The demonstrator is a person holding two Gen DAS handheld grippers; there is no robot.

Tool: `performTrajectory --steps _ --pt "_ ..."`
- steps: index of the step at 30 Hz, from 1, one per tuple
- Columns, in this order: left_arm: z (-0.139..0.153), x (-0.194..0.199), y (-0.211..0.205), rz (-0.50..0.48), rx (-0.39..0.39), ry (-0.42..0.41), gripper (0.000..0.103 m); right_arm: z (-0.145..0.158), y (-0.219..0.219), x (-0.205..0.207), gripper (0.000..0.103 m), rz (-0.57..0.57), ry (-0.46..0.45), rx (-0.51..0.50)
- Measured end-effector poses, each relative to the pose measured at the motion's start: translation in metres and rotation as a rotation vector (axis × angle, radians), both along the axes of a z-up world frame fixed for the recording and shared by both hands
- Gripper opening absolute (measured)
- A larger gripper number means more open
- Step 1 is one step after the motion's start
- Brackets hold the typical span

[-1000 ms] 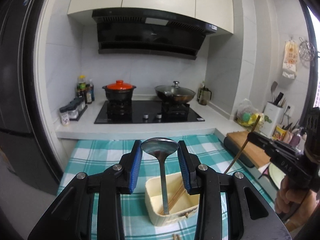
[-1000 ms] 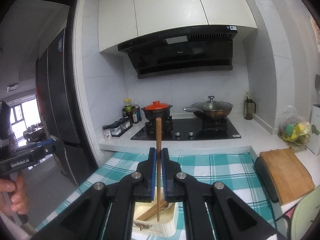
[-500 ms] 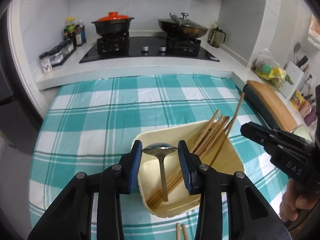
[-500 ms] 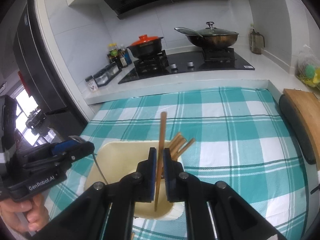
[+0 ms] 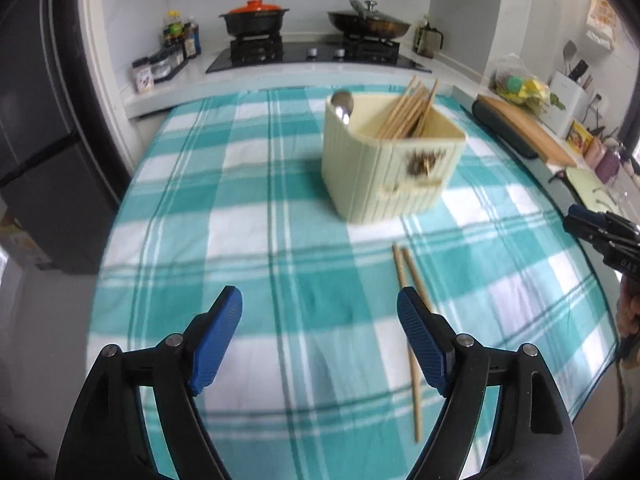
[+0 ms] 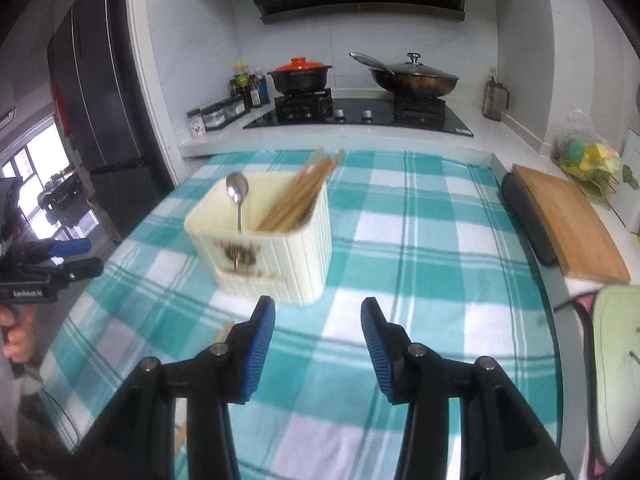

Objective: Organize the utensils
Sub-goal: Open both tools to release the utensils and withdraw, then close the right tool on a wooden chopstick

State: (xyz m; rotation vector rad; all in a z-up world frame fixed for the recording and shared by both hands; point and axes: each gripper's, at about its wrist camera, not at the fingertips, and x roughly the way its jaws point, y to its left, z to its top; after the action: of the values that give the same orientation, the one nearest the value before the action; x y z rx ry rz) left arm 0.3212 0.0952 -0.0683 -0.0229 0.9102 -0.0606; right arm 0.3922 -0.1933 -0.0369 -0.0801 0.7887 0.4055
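a: how are the left gripper [image 5: 320, 324] and right gripper [image 6: 318, 332] held?

b: both are spread wide, nothing gripped. two chopsticks [image 5: 408, 304] are left on the cloth; the spoon [image 6: 238, 194] is stood in the holder [image 6: 280, 264].

Loose chopsticks [image 5: 408, 320]: near ends hidden behind left gripper finger [image 5: 424, 344]. Utensil box [image 5: 390, 160] print blurred, illegible.

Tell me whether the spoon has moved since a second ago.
Yes. The spoon left the left gripper, now open, and stands in the cream holder on the checked cloth.
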Motion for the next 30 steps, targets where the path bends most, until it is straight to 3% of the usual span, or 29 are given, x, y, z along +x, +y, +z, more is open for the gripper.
performTrajectory --steps 3,8,14,20,21,23,24,25,30 --pt "-0.038 -0.056 0.004 0.07 -0.014 0.031 0.081 -0.043 -0.013 -0.059 0.046 -0.02 0.028 -0.045" --pt "-0.061 -0.108 0.006 0.16 -0.156 0.032 0.081 -0.09 -0.001 -0.116 0.045 -0.026 0.128 0.012" --pt "-0.031 -0.116 0.001 0.153 -0.076 -0.056 0.081 -0.087 0.084 -0.111 0.043 0.134 0.136 0.012" --pt "-0.019 -0.126 0.006 0.146 -0.073 -0.067 0.081 -0.118 0.131 -0.076 0.04 0.115 0.234 -0.047" --pt "-0.021 -0.127 0.005 0.142 -0.068 -0.062 0.081 -0.124 0.135 -0.075 0.037 0.11 0.232 -0.079" --pt "-0.026 -0.125 0.001 0.129 -0.068 -0.048 0.081 -0.132 0.135 -0.078 0.024 0.1 0.21 -0.122" --pt "-0.029 -0.123 -0.003 0.12 -0.07 -0.041 0.081 -0.132 0.132 -0.081 0.012 0.092 0.188 -0.127" --pt "-0.033 -0.12 -0.007 0.108 -0.071 -0.034 0.081 -0.132 0.127 -0.082 0.008 0.079 0.19 -0.125" --pt "-0.051 -0.097 -0.038 0.028 -0.068 -0.003 0.081 -0.129 0.078 -0.088 0.007 -0.055 0.201 -0.093"
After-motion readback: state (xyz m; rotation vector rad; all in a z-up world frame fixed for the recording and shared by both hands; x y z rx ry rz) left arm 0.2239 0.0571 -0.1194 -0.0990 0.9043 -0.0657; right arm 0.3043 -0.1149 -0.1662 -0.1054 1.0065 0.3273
